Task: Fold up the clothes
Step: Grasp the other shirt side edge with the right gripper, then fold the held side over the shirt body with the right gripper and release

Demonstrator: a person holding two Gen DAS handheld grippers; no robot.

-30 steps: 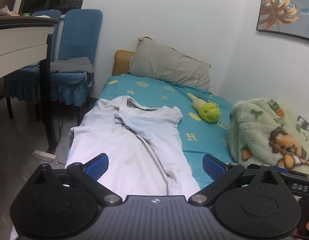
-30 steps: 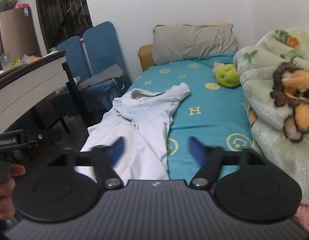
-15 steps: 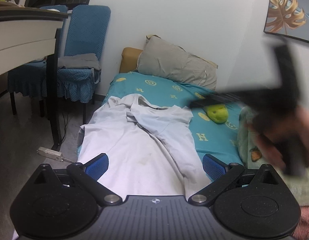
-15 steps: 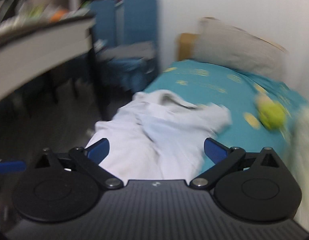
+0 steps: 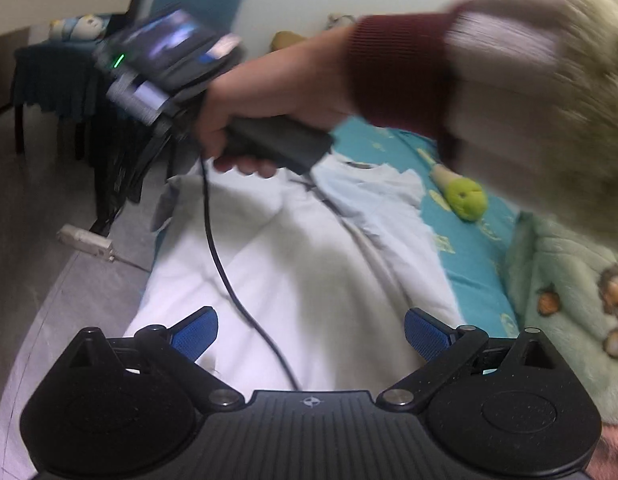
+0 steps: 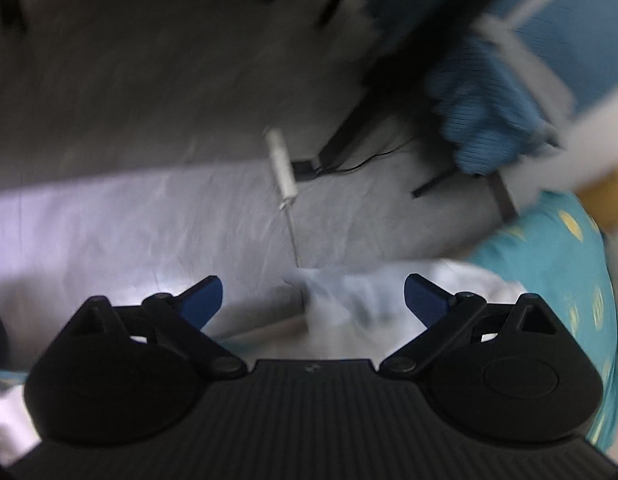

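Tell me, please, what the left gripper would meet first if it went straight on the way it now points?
Most likely the white shirt spread on the bed: it lies right ahead of the open left gripper. A black cable hangs across that line too, so depth is unclear.

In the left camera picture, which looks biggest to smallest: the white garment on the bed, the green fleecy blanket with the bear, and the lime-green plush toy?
As they look in the left wrist view:
1. White garment, easily the largest.
2. Green fleecy blanket, though the frame edge cuts it off, so its real size is unsure.
3. Lime-green plush toy, smallest, and farther away.

Left gripper (image 5: 311, 332): jaws spread wide, empty.
Right gripper (image 6: 313, 300): jaws apart, blurred, apparently empty.
Right hand (image 5: 245, 112): gripped its handle.
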